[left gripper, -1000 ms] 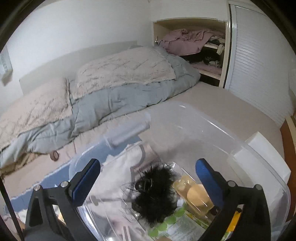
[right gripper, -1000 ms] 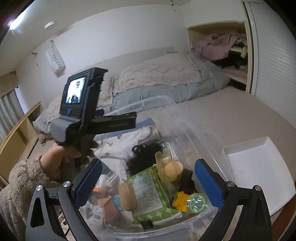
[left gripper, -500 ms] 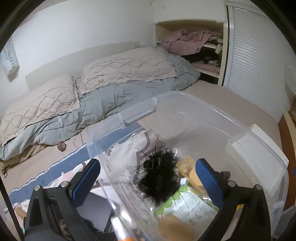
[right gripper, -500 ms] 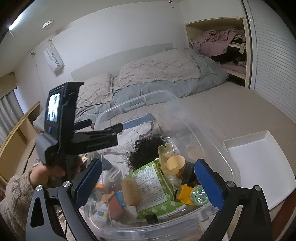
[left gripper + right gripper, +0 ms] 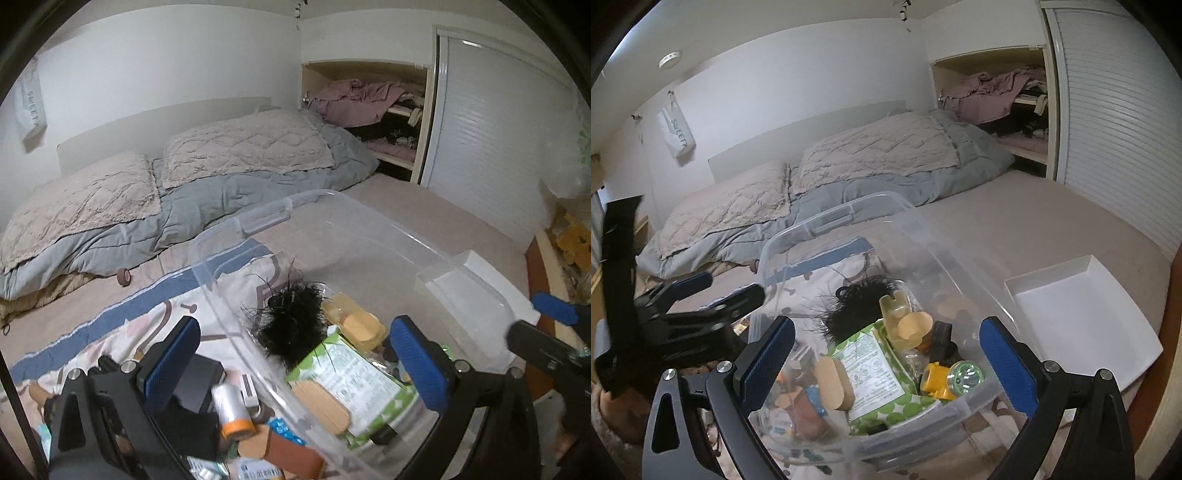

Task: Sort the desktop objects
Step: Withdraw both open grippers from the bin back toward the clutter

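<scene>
- Right claw [image 5: 886, 365]: we see its blue pads spread wide, gripping nothing, framing the near end of the clear bin [image 5: 798, 240].
- Left claw [image 5: 295, 362]: pads likewise apart and empty; its left pad sits outside the bin's wall, its right pad over the contents.
- Bin contents: a green dotted packet [image 5: 875, 373] at centre, a yellow flashlight [image 5: 951, 378] at its 3 o'clock, a black feathery tuft [image 5: 855, 306] at its 12 o'clock.
- Outside the bin at 9 o'clock, in the left view: a silver cylinder with an orange band [image 5: 232, 410] among loose items.
- White tray [image 5: 1082, 317]: empty, at the bin's 3 o'clock, just apart.
- Beyond, at 12 o'clock: the bed with its grey duvet [image 5: 886, 184].
</scene>
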`<action>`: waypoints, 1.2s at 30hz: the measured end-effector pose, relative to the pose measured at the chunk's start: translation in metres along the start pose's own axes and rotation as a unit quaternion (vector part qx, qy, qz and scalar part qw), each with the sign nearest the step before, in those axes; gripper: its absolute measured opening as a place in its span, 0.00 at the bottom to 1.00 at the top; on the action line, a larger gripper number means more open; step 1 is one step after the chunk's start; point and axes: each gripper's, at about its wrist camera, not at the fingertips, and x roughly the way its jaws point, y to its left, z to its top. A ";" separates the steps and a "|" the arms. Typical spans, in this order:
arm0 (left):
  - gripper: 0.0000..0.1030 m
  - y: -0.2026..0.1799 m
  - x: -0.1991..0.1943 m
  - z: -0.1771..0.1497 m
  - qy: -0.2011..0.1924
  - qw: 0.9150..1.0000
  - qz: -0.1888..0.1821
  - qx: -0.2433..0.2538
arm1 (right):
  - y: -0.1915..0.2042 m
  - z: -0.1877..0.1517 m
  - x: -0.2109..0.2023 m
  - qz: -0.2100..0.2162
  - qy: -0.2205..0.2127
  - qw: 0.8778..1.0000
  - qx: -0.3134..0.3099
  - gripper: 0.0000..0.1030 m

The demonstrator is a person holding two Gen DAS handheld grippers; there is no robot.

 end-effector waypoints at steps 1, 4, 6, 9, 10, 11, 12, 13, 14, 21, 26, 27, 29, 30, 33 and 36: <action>1.00 0.001 -0.006 -0.002 -0.002 1.000 -0.001 -0.004 | 0.000 -0.002 -0.001 -0.005 -0.001 1.000 0.000 0.98; 1.00 0.003 -0.023 -0.010 -0.004 1.000 -0.003 -0.014 | 0.003 -0.008 -0.003 -0.014 -0.005 1.000 -0.001 1.00; 1.00 0.004 -0.034 -0.016 -0.009 1.000 -0.001 -0.015 | 0.005 -0.010 -0.006 -0.017 -0.008 1.000 -0.007 1.00; 1.00 0.005 -0.049 -0.026 -0.015 1.000 0.008 -0.015 | 0.008 -0.014 -0.013 -0.015 -0.015 1.000 -0.009 1.00; 1.00 0.006 -0.054 -0.029 -0.017 1.000 0.009 -0.018 | 0.008 -0.015 -0.015 -0.015 -0.016 1.000 -0.009 1.00; 1.00 0.008 -0.059 -0.032 -0.020 0.999 0.011 -0.023 | 0.009 -0.016 -0.018 -0.014 -0.018 1.000 -0.010 1.00; 1.00 0.010 -0.062 -0.035 -0.022 0.999 0.011 -0.027 | 0.010 -0.018 -0.021 -0.016 -0.020 1.000 -0.012 1.00; 1.00 0.012 -0.067 -0.038 -0.024 0.999 0.013 -0.033 | 0.012 -0.019 -0.023 -0.018 -0.021 0.999 -0.015 1.00; 1.00 0.013 -0.071 -0.041 -0.026 0.999 0.014 -0.037 | 0.014 -0.021 -0.025 -0.020 -0.022 0.999 -0.019 1.00; 1.00 0.022 -0.100 -0.056 -0.039 0.998 0.030 -0.049 | 0.031 -0.034 -0.036 -0.014 -0.034 0.999 -0.038 1.00; 1.00 0.035 -0.119 -0.068 -0.047 0.996 0.046 -0.065 | 0.054 -0.041 -0.041 0.004 -0.033 0.997 -0.069 1.00; 1.00 0.039 -0.123 -0.072 -0.047 0.995 0.049 -0.070 | 0.058 -0.042 -0.043 0.009 -0.034 0.997 -0.074 1.00; 1.00 0.047 -0.129 -0.077 -0.047 0.994 0.055 -0.078 | 0.067 -0.045 -0.046 0.021 -0.036 0.996 -0.080 1.00; 1.00 0.051 -0.132 -0.079 -0.048 0.994 0.059 -0.081 | 0.070 -0.047 -0.048 0.025 -0.037 0.996 -0.083 1.00; 1.00 0.064 -0.144 -0.088 -0.054 0.992 0.076 -0.090 | 0.083 -0.051 -0.051 0.039 -0.040 0.994 -0.094 1.00; 1.00 0.077 -0.158 -0.097 -0.061 0.989 0.097 -0.091 | 0.096 -0.053 -0.050 0.054 -0.042 0.992 -0.102 1.00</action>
